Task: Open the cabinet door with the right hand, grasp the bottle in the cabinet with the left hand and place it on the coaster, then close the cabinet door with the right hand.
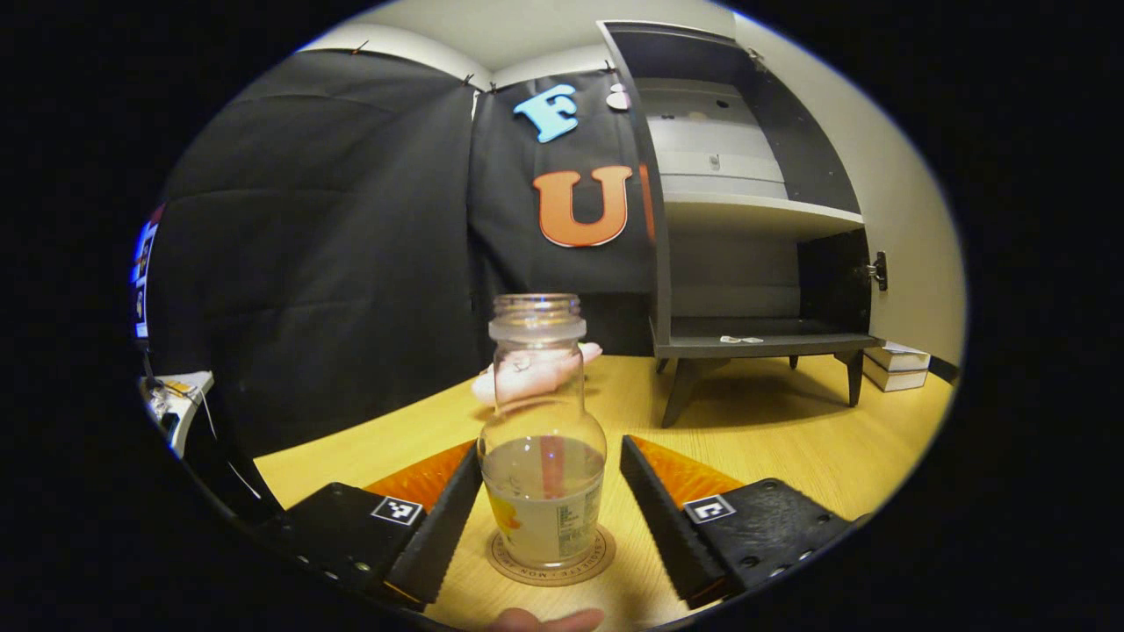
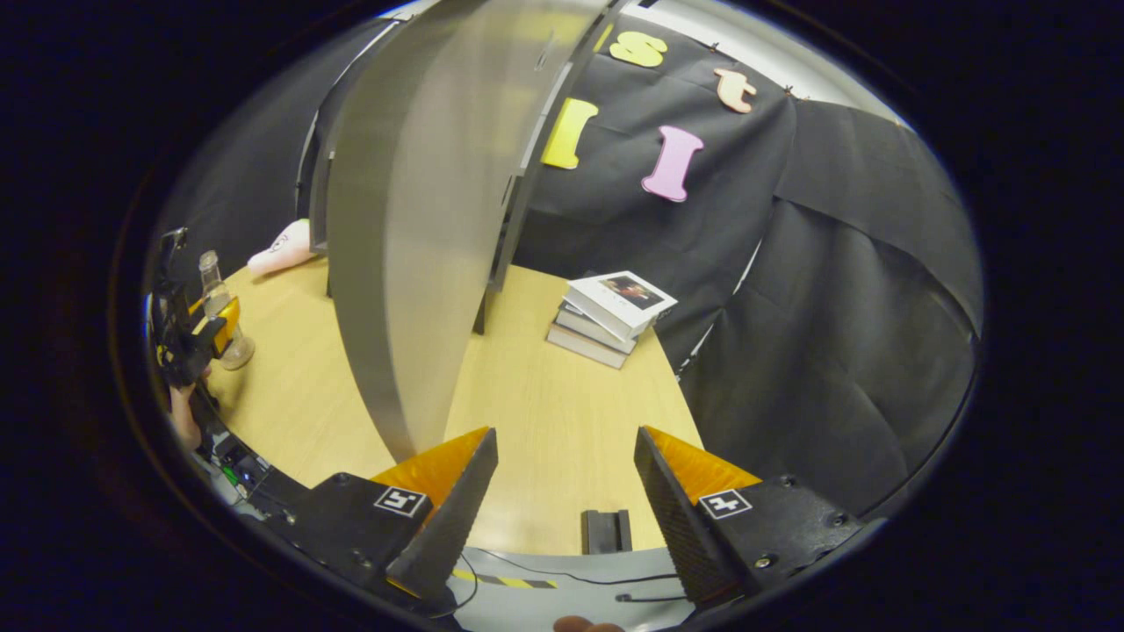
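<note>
A clear glass bottle (image 1: 543,439) with a little liquid stands upright on a round coaster (image 1: 594,562) on the wooden table. My left gripper (image 1: 551,449) is open around it; a gap shows at the right finger, while the left finger sits very close to the glass. The grey cabinet (image 1: 755,219) stands open at the right, its lower shelf holding only a small white scrap. In the right gripper view the cabinet door (image 2: 413,219) swings wide, just left of my right gripper (image 2: 562,465), which is open and holds nothing. Far left there, the left gripper (image 2: 189,338) and the bottle (image 2: 213,294) appear.
A pink plush toy (image 1: 527,373) lies behind the bottle. A stack of books (image 2: 610,316) sits on the table beside the cabinet. A small black block (image 2: 606,530) rests at the table's near edge, with cables below it.
</note>
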Action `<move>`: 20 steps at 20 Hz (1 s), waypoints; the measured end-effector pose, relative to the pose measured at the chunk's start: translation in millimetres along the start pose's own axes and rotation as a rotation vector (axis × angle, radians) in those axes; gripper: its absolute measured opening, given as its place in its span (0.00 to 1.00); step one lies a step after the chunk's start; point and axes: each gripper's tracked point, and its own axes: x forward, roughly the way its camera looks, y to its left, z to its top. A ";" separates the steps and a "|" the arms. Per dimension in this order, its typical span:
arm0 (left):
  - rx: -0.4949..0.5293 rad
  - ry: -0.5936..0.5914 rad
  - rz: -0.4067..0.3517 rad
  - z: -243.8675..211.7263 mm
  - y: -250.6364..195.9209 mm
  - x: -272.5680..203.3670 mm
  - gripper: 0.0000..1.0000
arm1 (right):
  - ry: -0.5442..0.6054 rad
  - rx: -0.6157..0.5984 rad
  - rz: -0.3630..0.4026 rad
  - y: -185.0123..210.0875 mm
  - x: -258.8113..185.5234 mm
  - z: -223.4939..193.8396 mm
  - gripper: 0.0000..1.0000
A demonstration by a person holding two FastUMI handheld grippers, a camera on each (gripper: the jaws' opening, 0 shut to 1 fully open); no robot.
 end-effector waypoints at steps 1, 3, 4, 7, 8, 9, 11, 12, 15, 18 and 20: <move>-0.003 -0.004 0.004 2.3 3.0 -1.1 0.97 | 0.001 0.001 0.001 0.5 -0.4 -0.4 0.98; -0.001 -0.016 0.007 5.0 2.3 1.4 0.97 | 0.004 0.002 0.001 -0.2 -0.8 -0.4 0.98; -0.007 -0.020 -0.005 5.9 0.4 0.9 0.97 | 0.007 0.005 -0.001 -0.1 -1.4 -1.1 0.98; -0.018 -0.035 -0.013 19.4 4.1 -3.1 0.97 | 0.038 0.034 -0.002 0.6 -5.0 -7.8 0.98; -0.017 -0.034 -0.012 24.8 6.6 -6.7 0.97 | 0.047 0.049 -0.006 0.1 -7.8 -9.7 0.99; -0.021 -0.038 -0.012 32.7 9.4 -11.9 0.97 | 0.050 0.063 -0.004 0.4 -8.5 -10.6 1.00; -0.021 -0.050 -0.011 52.5 14.7 -22.3 0.97 | 0.055 0.067 -0.016 -2.4 -8.0 -11.5 1.00; -0.011 -0.057 -0.007 63.1 19.9 -27.2 0.97 | 0.063 0.070 -0.022 -3.5 -8.3 -14.6 1.00; 0.021 -0.049 -0.028 89.7 25.8 -39.2 0.96 | 0.104 0.121 -0.053 -13.9 -15.9 -36.0 1.00; 0.101 -0.079 -0.033 132.3 38.7 -48.8 0.97 | 0.169 0.261 -0.035 -8.3 -24.8 -55.4 1.00; 0.096 -0.119 -0.091 178.4 33.9 -57.5 0.97 | 0.153 0.334 -0.023 -7.9 -33.0 -49.3 1.00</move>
